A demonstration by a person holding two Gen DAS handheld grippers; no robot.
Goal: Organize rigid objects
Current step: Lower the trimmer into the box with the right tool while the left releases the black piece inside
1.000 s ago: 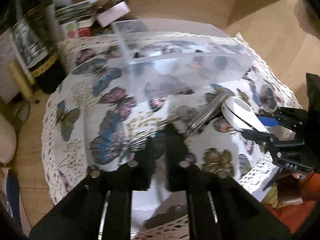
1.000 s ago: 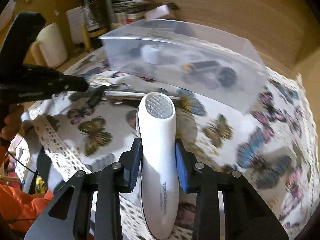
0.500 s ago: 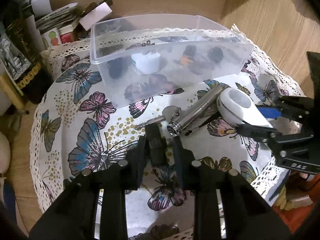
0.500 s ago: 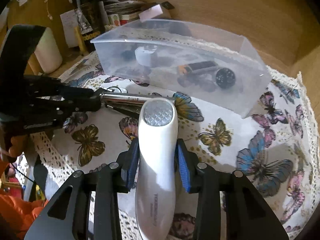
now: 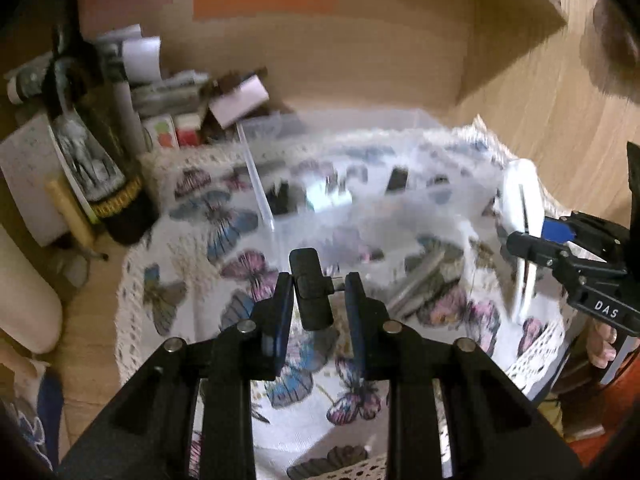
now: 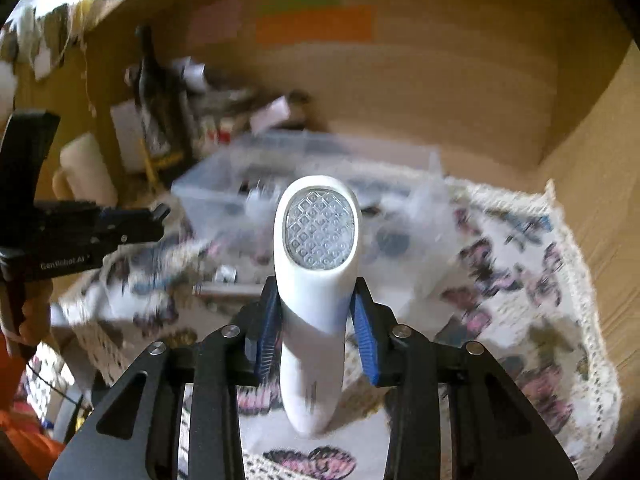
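My left gripper (image 5: 319, 292) is shut on a small black block-shaped device (image 5: 313, 290) and holds it above the butterfly cloth (image 5: 224, 240). My right gripper (image 6: 318, 314) is shut on a white handheld device with a textured round face (image 6: 318, 240), lifted off the cloth; it also shows in the left wrist view (image 5: 520, 216). A clear plastic bin (image 5: 360, 184) with several small items stands behind, also in the right wrist view (image 6: 256, 172). A silver metal cylinder (image 5: 420, 280) lies on the cloth in front of the bin.
A dark bottle (image 5: 100, 168), papers and small boxes (image 5: 180, 92) crowd the back left. Wooden walls (image 6: 440, 92) close the back and right. The cloth's lace edge (image 6: 580, 280) marks the table's rim.
Both grippers have risen off the cloth with their objects. The black device is now clear of the table, and the white device points up over the bin. The view is motion-blurred.
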